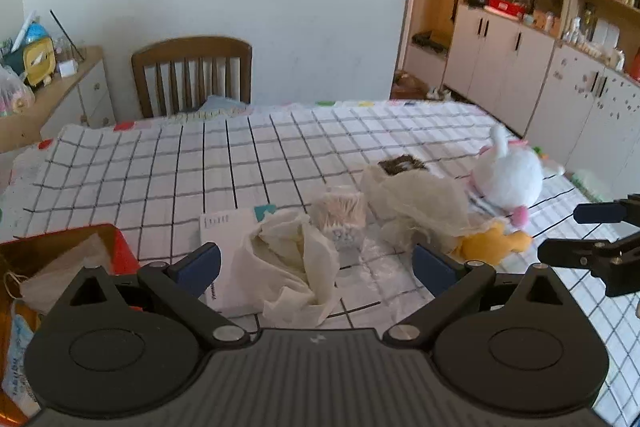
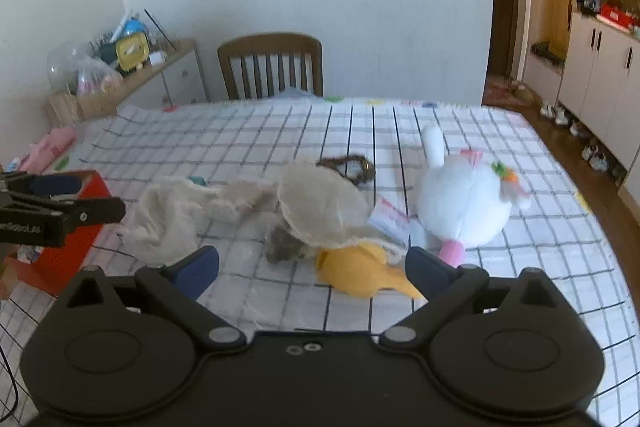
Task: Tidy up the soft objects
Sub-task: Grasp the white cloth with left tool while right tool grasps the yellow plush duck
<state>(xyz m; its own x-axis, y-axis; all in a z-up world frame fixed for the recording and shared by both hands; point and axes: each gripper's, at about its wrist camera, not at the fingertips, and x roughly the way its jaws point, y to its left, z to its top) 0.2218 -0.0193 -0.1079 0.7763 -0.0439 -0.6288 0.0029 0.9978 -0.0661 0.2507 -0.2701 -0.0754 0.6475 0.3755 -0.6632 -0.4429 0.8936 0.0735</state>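
Note:
On the checked tablecloth lie a crumpled cream cloth [image 1: 288, 267], a second gauzy cream cloth [image 1: 416, 203], a yellow plush [image 1: 492, 243] and a white plush bunny [image 1: 508, 175]. My left gripper [image 1: 316, 263] is open, its jaws either side of the crumpled cloth, just above it. My right gripper [image 2: 312, 267] is open over the yellow plush [image 2: 360, 271], with the gauzy cloth [image 2: 324, 207] and the bunny [image 2: 464, 203] beyond. The right gripper also shows in the left wrist view [image 1: 580, 231]; the left one shows in the right wrist view [image 2: 72, 197].
A red box [image 1: 120, 251] with paper items stands at the table's left edge. A small tub of cotton swabs [image 1: 340, 219] and a white paper [image 1: 228, 227] lie by the crumpled cloth. A brown wreath-like item [image 2: 348, 167] lies behind the gauzy cloth. A wooden chair [image 1: 192, 75] stands at the far side.

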